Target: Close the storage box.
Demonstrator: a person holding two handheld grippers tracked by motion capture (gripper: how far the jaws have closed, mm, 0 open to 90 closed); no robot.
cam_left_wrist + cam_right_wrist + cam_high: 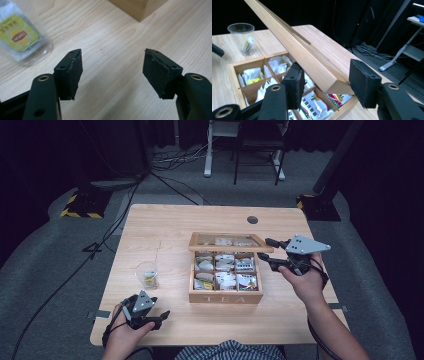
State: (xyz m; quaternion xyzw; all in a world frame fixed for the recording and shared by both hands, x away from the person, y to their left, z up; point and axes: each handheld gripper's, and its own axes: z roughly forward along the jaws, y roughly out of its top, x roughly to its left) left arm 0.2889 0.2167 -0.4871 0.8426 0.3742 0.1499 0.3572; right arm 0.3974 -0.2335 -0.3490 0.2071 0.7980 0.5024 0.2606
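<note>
Two grippers are over the wooden bench (170, 225), one in each of the person's hands. The left gripper (159, 316) sits low at the near left corner, its jaws spread wide with bare wood between them, touching nothing. Just beyond it stands a clear plastic cup (147, 274) with a yellow-labelled tea bag (17, 35) inside; in the left gripper view that cup sits off to the upper left, clear of the jaws.

At mid-bench is the wooden tea box (225, 275), marked TEA on its near face, its compartments packed with sachets (312, 105) in white, yellow and red wrappers. Its lid (230, 241) is raised, hinged at the far side.

The right gripper (266, 248) is up at the box's right side, by the lid's right-hand end. In the right gripper view the jaws are spread, one on each side of the lid's wooden corner (337, 86); the right-hand jaw lies right against that corner, the left-hand one stands a little off, so this is no firm pinch. Whether the pad truly presses on the wood, I cannot tell.
</note>
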